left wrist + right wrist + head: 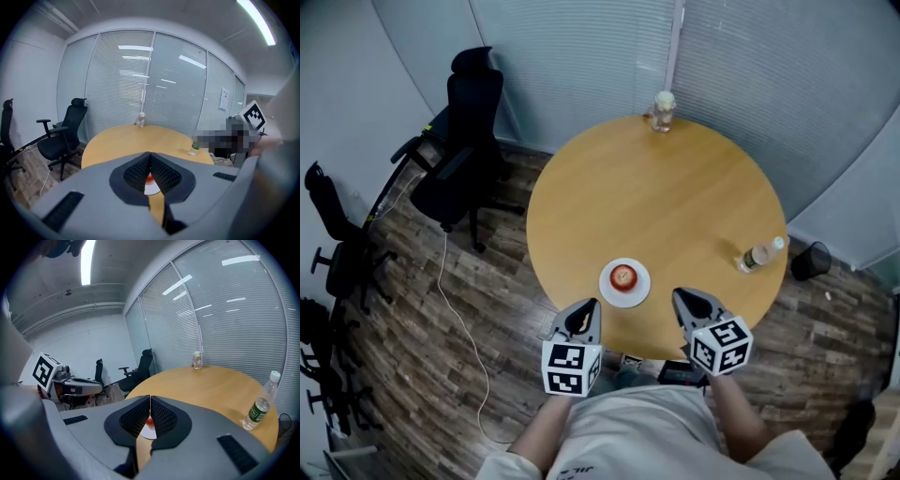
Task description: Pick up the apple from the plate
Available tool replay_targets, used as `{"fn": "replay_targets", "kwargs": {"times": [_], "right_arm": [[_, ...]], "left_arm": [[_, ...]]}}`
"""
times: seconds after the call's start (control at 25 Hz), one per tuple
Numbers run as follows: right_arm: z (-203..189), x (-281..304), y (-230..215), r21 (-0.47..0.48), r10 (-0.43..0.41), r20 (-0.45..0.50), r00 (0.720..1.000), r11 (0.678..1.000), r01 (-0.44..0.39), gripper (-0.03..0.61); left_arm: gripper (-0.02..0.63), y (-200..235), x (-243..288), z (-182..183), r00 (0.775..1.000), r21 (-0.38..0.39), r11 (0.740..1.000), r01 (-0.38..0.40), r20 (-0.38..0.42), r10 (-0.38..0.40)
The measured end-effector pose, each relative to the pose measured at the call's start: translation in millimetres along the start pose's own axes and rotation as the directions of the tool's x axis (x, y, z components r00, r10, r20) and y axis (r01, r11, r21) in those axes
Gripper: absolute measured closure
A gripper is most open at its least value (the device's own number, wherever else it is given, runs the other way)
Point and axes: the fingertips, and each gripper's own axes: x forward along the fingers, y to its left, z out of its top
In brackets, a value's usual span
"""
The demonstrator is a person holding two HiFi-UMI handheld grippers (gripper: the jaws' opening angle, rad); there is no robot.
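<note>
A red apple (622,277) sits on a small white plate (624,295) near the front edge of the round wooden table (675,197). My left gripper (584,310) hovers just short of the table edge, left of the plate, jaws shut and empty. My right gripper (686,303) is over the table's front edge, right of the plate, also shut with nothing in it. In the left gripper view a sliver of apple (149,178) and plate (152,189) shows below the shut tips (150,154). The right gripper view shows the apple (149,421) beneath its shut tips (150,398).
A clear water bottle (760,254) lies near the table's right edge, and a small jar (664,111) stands at the far edge. Black office chairs (459,150) stand left of the table; a cable runs over the wooden floor. A dark bin (812,261) sits at the right.
</note>
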Motion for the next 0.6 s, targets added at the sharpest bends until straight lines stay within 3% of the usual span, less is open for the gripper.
{"fn": "replay_targets", "kwargs": {"times": [0.28,0.6], "right_arm": [[-3,14,-7,0.05,-0.019,-0.024,1.0,0.999,0.02,0.548],[-1,16,-5,0.079,-0.079,-0.024,0.997,0.994,0.08,0.548]], "left_arm": [[0.612,4,13,18,0.998,0.015,0.999,0.05,0.034,-0.05],[0.612,22,28,20,0.995,0.034,0.995,0.098,-0.024,-0.097]]}}
